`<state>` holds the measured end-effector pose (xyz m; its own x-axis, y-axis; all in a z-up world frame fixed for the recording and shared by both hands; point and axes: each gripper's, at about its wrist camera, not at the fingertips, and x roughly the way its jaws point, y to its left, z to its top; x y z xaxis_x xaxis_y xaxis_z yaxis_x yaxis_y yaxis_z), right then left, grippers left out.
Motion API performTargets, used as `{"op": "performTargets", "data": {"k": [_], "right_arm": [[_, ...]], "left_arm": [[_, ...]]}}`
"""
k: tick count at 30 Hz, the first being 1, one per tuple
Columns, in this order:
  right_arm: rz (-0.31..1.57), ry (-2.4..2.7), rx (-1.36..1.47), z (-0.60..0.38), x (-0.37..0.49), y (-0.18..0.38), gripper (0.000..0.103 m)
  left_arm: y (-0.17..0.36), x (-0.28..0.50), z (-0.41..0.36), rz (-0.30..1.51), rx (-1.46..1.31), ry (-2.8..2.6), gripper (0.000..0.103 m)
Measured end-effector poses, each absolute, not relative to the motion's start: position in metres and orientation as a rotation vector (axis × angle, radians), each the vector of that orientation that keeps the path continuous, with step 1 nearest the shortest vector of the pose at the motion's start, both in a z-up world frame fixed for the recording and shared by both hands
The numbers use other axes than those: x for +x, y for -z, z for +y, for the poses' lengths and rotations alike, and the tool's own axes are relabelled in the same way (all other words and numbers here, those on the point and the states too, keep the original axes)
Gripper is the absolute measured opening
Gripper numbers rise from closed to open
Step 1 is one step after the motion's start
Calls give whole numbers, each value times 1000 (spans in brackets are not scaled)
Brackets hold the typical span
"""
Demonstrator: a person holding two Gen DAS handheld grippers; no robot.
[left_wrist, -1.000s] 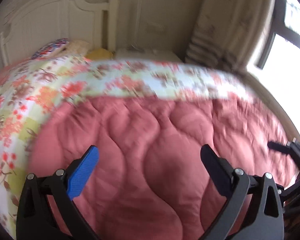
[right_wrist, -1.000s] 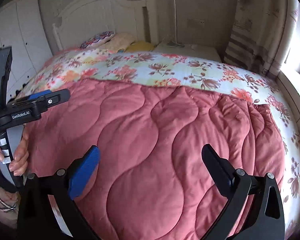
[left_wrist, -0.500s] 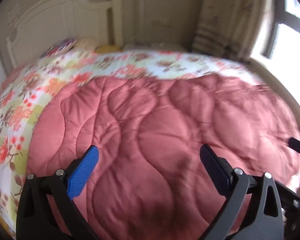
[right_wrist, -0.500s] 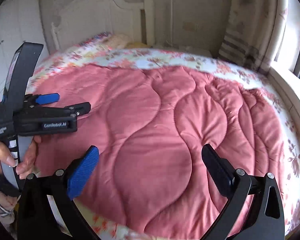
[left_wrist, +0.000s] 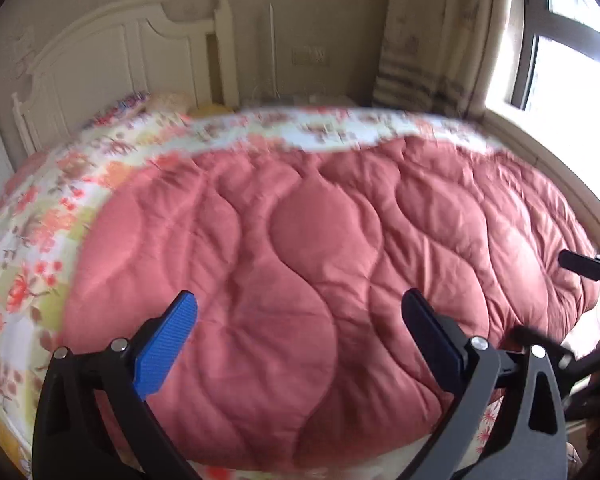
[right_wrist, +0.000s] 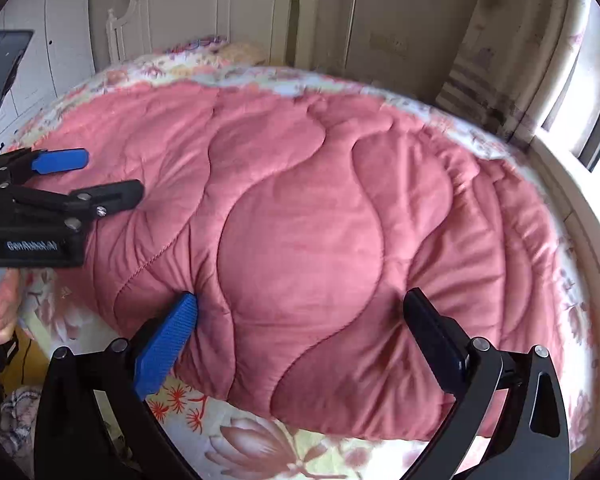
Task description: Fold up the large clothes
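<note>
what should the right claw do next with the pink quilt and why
Probably ease the right claw down and forward onto the near edge of the pink quilt and close on it. Both claws stand open and hold nothing; the quilt lies spread over the floral sheet, its near edge just below the right claw's fingers. The left claw hovers open over the other side.

White headboard [left_wrist: 112, 60], floral bedsheet [left_wrist: 32, 240], striped curtain [left_wrist: 416, 76], window [left_wrist: 572, 52], pillows [right_wrist: 220, 46]
</note>
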<state>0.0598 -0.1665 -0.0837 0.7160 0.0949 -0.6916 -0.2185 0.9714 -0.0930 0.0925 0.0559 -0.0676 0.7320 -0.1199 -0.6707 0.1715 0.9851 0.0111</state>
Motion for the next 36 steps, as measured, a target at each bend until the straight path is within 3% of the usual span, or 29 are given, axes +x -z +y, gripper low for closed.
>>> {"op": "performTargets", "data": {"k": [3,7,17,22,25,31,36], "right_arm": [[730,-114,-116,-197,60,74,98],[793,-60,-47,-233,70,100,98],[741,-2,19,-270,61,79,98],[823,-42,135,-297,76,119,99],[826,-4,103,-295,76,110,98],[607,52,32,-262,48,66,98],[585,-51,-9,-224,50,60,98]], "left_arm": [[71,100,90,752,62,57,101],[97,113,129,809,6,8,101],[107,117,126,808,57,4,101],[107,114,122,802,56,8,101],[108,114,125,799,55,16,101],[108,114,123,795,57,10,101],[108,113,123,794,58,10,101]]}}
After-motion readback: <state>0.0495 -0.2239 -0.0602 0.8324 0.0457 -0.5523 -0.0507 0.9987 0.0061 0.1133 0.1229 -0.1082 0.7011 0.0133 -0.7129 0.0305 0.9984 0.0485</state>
